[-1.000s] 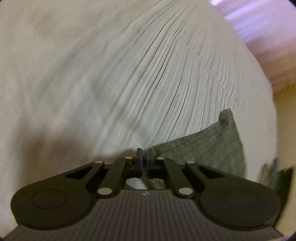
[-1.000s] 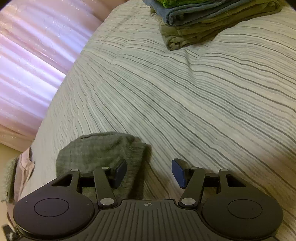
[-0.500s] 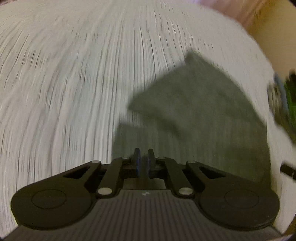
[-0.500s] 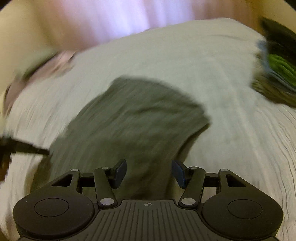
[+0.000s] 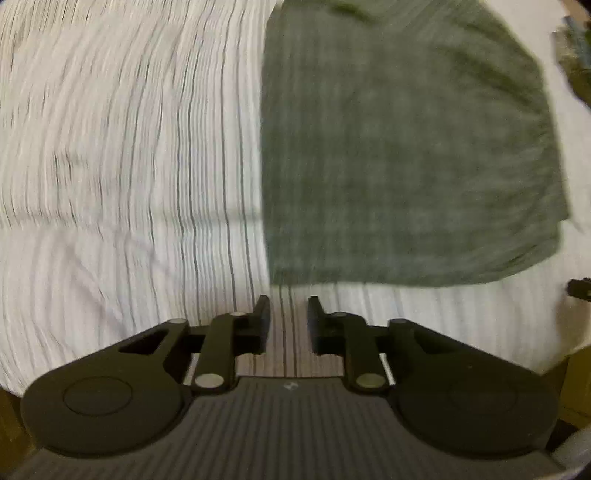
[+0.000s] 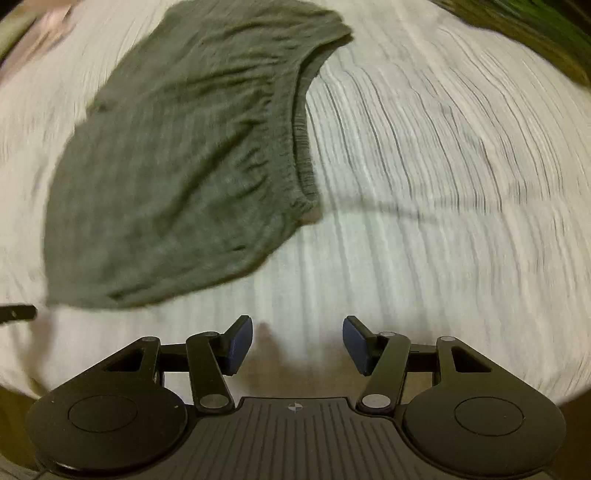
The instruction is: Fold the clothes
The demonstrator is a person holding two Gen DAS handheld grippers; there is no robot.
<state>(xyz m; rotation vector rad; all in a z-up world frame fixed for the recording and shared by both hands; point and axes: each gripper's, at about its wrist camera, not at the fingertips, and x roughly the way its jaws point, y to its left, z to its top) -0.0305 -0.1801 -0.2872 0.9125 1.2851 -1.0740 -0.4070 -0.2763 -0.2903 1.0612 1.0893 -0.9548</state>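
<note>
Green shorts lie flat on the striped bed, sitting around 1 o'clock from the left tool and 11 o'clock from the right tool. Both tools are spread apart, holding nothing, hovering just short of the near hem. The elastic waistband faces right. Both shots are kinda blurry.

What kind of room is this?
Probably a bedroom: a striped bedspread covers a soft, wide surface, a green garment lies spread on it, and more clothes sit at its far edge.
</note>
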